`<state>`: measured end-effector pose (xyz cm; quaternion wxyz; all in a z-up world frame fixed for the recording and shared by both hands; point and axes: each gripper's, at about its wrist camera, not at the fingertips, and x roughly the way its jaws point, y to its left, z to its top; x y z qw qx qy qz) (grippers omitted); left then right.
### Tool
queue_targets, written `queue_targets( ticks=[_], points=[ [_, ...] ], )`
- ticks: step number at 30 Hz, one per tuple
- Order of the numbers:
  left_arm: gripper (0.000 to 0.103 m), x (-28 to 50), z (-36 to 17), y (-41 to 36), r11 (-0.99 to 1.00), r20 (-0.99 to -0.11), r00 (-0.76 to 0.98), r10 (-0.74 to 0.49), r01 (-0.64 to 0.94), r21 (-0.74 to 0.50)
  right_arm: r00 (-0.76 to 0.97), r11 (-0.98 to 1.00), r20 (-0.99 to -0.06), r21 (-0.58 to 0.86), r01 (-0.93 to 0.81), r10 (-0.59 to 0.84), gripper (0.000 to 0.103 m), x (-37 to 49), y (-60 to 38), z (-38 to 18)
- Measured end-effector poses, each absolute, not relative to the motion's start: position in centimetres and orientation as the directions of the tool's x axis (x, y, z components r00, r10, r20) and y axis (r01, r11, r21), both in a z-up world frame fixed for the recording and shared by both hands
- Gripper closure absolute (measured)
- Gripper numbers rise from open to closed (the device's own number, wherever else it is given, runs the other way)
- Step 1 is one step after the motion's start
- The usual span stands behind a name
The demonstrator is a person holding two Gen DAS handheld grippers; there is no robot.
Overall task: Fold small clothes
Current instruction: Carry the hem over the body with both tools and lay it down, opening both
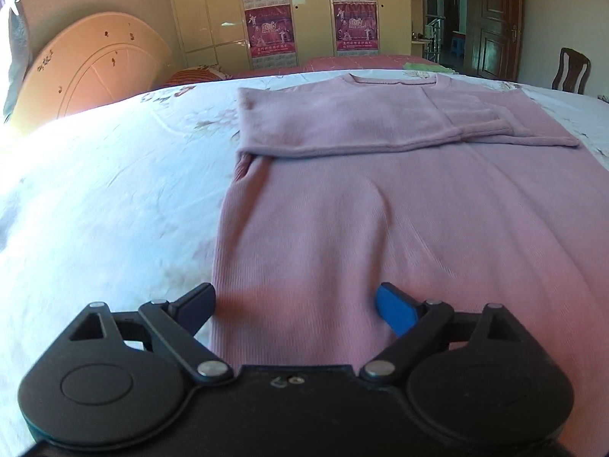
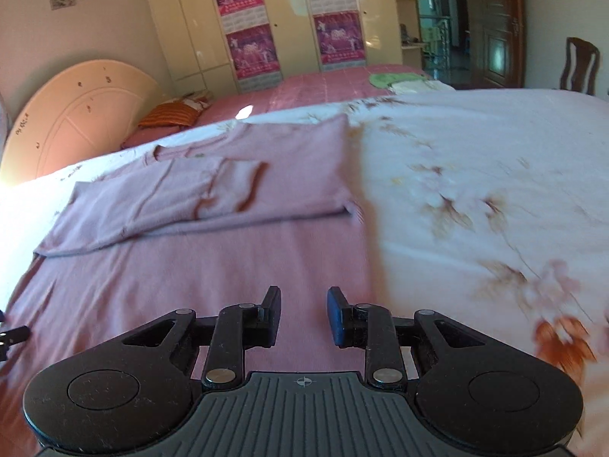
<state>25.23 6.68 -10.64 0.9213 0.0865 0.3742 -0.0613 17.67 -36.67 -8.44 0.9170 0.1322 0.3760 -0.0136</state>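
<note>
Floral bedsheet (image 2: 475, 175) under pink sweater (image 1: 380, 198), sleeves folded across chest. Left gripper (image 1: 295, 306) spread wide, hem between fingers; right gripper (image 2: 304, 314) parted over hem edge, likely for lifting hem upward.

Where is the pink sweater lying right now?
The pink sweater lies flat on the white floral bedsheet, sleeves folded across its chest; both open grippers, left and right, sit at its near hem.

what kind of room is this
Most likely a home bedroom. A pink top lies on a bed with a floral sheet, a rounded headboard stands at its far end, and a tall cream wardrobe lines the back wall beside a dark wooden door.
</note>
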Motion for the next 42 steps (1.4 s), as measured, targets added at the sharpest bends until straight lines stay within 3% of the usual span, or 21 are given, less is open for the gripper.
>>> queue_targets(
  ticks=[5,9,14,21,22,26,29,32,42],
  points=[
    [0.013,19.9,-10.2,9.7,0.993,-0.729,0.681,-0.068,0.117,0.017,0.683,0.930,-0.728,0.291,0.224,0.063,0.076,9.9,-38.3,-8.1],
    [0.013,17.2,-10.0,11.1,0.996,-0.732,0.679,-0.048,0.091,0.020,0.682,0.888,-0.725,0.374,0.267,0.100,0.076,5.2,-39.9,-7.8],
    [0.014,15.4,-9.8,13.0,0.991,-0.741,0.658,-0.131,0.078,-0.106,0.691,0.779,-0.697,0.536,0.326,0.191,0.076,2.0,-41.5,-8.1],
    [0.015,14.4,-9.6,14.7,0.950,-0.715,0.642,-0.276,0.068,-0.305,0.690,0.697,-0.664,0.640,0.323,0.289,0.076,0.6,-41.0,-8.5],
    [0.016,14.4,-9.7,14.9,0.934,-0.704,0.639,-0.309,0.063,-0.353,0.689,0.693,-0.660,0.647,0.318,0.300,0.075,0.5,-40.8,-8.7],
    [0.025,14.8,-9.9,15.8,0.896,-0.683,0.635,-0.361,0.033,-0.443,0.715,0.659,-0.616,0.693,0.291,0.332,0.045,0.9,-40.6,-9.0],
    [0.030,15.4,-10.3,16.4,0.860,-0.663,0.632,-0.401,0.010,-0.511,0.713,0.685,-0.623,0.673,0.279,0.321,0.045,1.6,-40.2,-8.6],
    [0.047,16.4,-11.1,17.3,0.795,-0.633,0.615,-0.470,-0.017,-0.607,0.721,0.664,-0.612,0.691,0.287,0.325,0.045,2.1,-40.4,-8.8],
    [0.048,17.9,-12.6,17.8,0.701,-0.560,0.595,-0.576,0.008,-0.713,0.725,0.605,-0.567,0.752,0.262,0.390,0.045,3.5,-41.5,-9.8]
  ],
)
